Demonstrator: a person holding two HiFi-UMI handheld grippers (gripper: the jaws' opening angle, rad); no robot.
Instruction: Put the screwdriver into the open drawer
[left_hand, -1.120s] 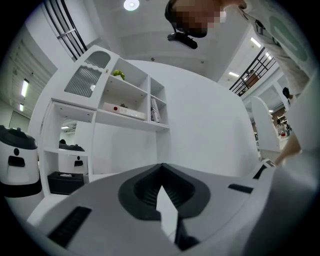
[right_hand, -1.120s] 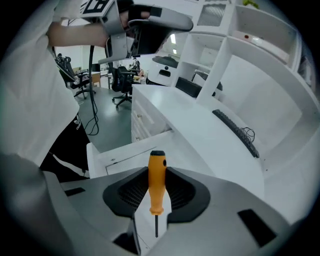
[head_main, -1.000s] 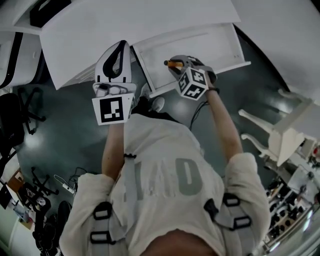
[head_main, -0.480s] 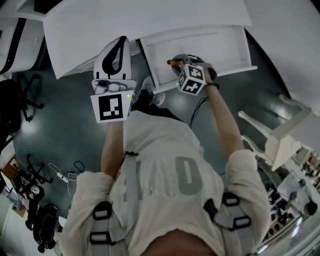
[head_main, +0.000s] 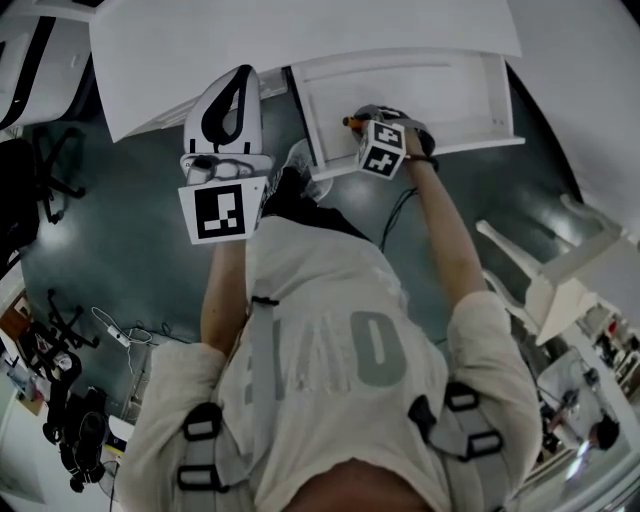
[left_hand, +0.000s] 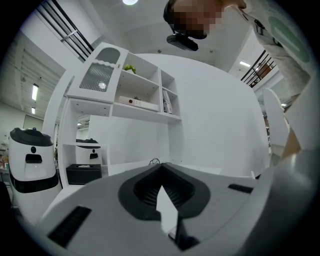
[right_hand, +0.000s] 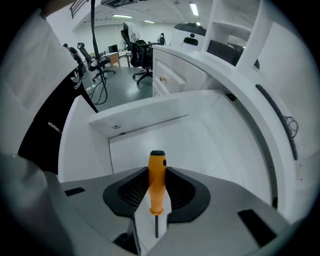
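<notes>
1. Head view, looking steeply down past the person's chest. The right gripper (head_main: 362, 124) has dropped lower than it was a second ago. Its marker cube looks smaller and now sits over the inside of the open drawer (head_main: 445, 95), no longer above the drawer's front edge. An orange stub of the screwdriver (head_main: 352, 121) pokes out at the gripper's tip. The left gripper (head_main: 238, 85) hangs over the floor beside the white desk top (head_main: 300, 40), well apart from the drawer, and has hardly shifted.

2. Left gripper view. It faces level across the room at a white shelf unit (left_hand: 135, 100). The jaws seem drawn together with nothing between them, though only a thin pale sliver marks where they meet, so this is not certain. This hand plays no part just now.

3. Right gripper view. The jaws stand narrow and clamp the screwdriver by its orange handle, with the dark shaft running back toward the camera. Behind the handle lies the bare white drawer floor, walled on the left and at the far end.

The tool is inside the drawer's outline but not yet set down. The likely remainder is a short descent, then a release.
</notes>
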